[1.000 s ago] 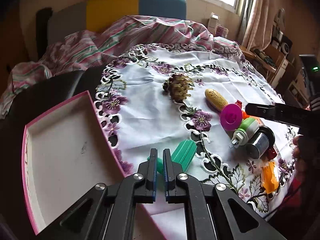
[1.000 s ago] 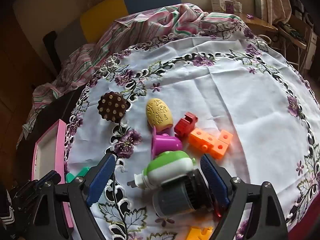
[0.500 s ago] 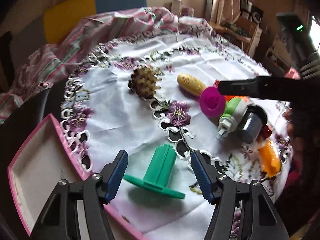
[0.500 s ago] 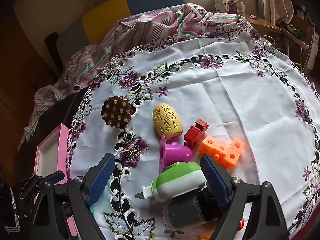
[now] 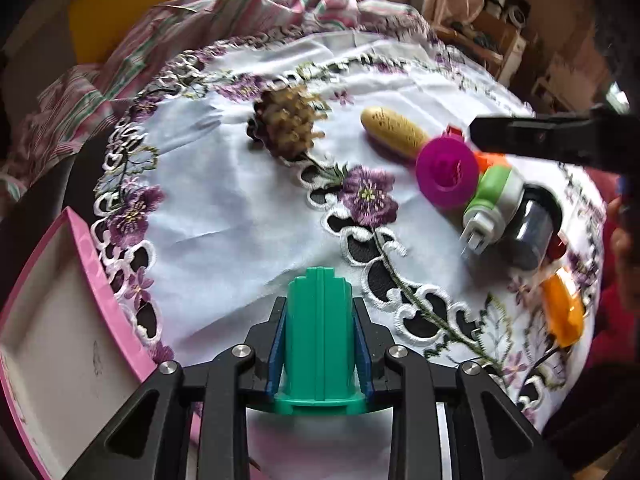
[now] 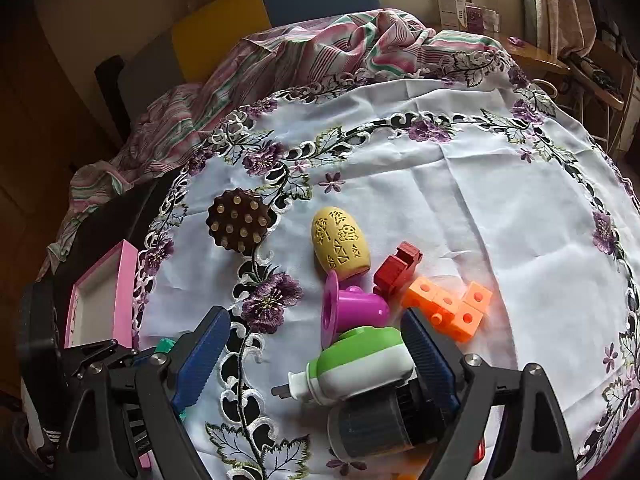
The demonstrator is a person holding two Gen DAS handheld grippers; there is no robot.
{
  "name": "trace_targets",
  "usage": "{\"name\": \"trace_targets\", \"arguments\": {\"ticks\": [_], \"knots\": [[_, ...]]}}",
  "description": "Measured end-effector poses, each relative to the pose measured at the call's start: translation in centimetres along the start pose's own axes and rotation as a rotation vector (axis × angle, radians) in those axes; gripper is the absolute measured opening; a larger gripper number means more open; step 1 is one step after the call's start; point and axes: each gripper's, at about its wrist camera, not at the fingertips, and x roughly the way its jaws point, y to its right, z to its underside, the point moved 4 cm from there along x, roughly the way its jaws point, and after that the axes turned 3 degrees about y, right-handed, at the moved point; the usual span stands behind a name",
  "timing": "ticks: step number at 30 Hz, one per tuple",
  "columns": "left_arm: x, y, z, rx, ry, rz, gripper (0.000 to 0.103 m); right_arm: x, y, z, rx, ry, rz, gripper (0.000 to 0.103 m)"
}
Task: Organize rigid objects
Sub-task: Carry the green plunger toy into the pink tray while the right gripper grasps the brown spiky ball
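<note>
My left gripper (image 5: 320, 308) points steeply down at the near edge of the table. Its jaws are closing, and the blue pads press both sides of a green ribbed plastic piece (image 5: 320, 340) with a flat base. The open pink box (image 5: 92, 256) lies just to its left. My right gripper (image 6: 316, 328) stands wide open over a green-and-white plug-shaped toy (image 6: 360, 364) and a grey cylinder (image 6: 372, 424), gripping nothing. In the right wrist view the left gripper (image 6: 120, 360) shows at lower left beside the pink box (image 6: 120, 288).
On the embroidered white tablecloth (image 6: 460, 200) lie a brown studded disc (image 6: 238, 222), a yellow egg-shaped piece (image 6: 340, 242), a purple cup (image 6: 352, 312), a red block (image 6: 400, 268) and joined orange cubes (image 6: 452, 308). A striped cloth (image 6: 320, 52) is bunched at the far edge.
The left gripper went from shut to wide open, dropped over the green piece while rolling, and has closed onto its sides. The right gripper has stayed open over the same toys.
</note>
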Motion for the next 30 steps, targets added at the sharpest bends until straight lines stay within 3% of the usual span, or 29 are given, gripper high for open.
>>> {"name": "trace_targets", "arguments": {"ticks": [5,12,23,24,25,26,30], "knots": [[-4.1,-1.3,0.0,-0.087,0.102,0.029,0.03,1.4,-1.9,-1.8,-0.034,-0.006,-0.02,0.089],[-8.6,-4.0,0.7,-0.207,0.194,0.008,0.03,6.0,-6.1,-5.2,-0.094,-0.032,-0.048,0.09],[-10.5,-14.0,4.8,-0.432,0.199,-0.136,0.03,13.0,-7.6,-6.6,-0.105,-0.139,0.015,0.091],[-10.6,-14.6,5.0,-0.437,0.205,-0.155,0.03,13.4,-7.7,-6.5,-0.107,-0.149,0.009,0.088],[-10.5,-15.2,5.1,-0.44,0.208,-0.181,0.03,13.7,-7.8,-6.3,-0.11,-0.158,0.002,0.069],[-10.3,-15.8,5.2,-0.444,0.205,-0.21,0.03,13.9,-8.0,-6.1,-0.117,-0.166,0.004,0.064],[-9.0,-18.7,5.3,-0.479,0.165,-0.31,0.03,12.8,-8.4,-5.2,-0.165,-0.149,0.033,0.064]]}}
